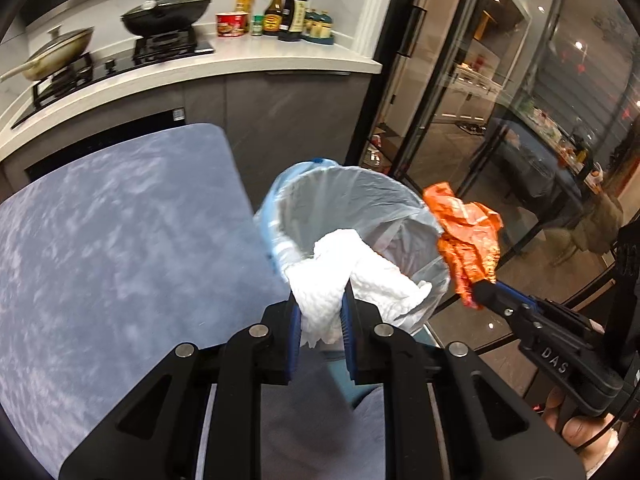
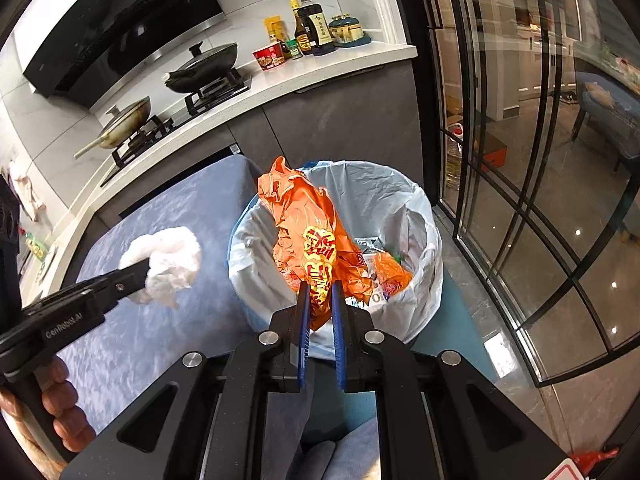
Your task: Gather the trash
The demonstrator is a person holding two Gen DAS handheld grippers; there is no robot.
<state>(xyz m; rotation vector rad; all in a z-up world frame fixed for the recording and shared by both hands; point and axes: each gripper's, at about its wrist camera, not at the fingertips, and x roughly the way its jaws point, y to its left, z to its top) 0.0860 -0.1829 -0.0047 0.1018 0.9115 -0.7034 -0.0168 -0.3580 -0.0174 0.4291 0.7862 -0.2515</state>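
My left gripper (image 1: 320,300) is shut on a crumpled white paper towel (image 1: 340,276), held over the near rim of the trash bin (image 1: 288,200), which is lined with a pale blue bag. To the right, my right gripper (image 1: 478,294) is shut on a crumpled orange snack wrapper (image 1: 468,236) at the bin's right rim. In the right wrist view that gripper (image 2: 320,292) pinches the orange wrapper (image 2: 304,216) above the bin (image 2: 416,216), where more wrappers lie inside. The left gripper (image 2: 140,272) holds the white towel (image 2: 172,260) left of the bin, over the blue table.
A blue mottled table (image 1: 100,240) lies left of the bin. Behind it runs a counter (image 1: 280,56) with a gas hob, two pans, sauce bottles and a red noodle cup (image 1: 231,24). Black-framed glass doors (image 2: 520,200) stand right of the bin. A hand (image 2: 60,408) grips the left tool.
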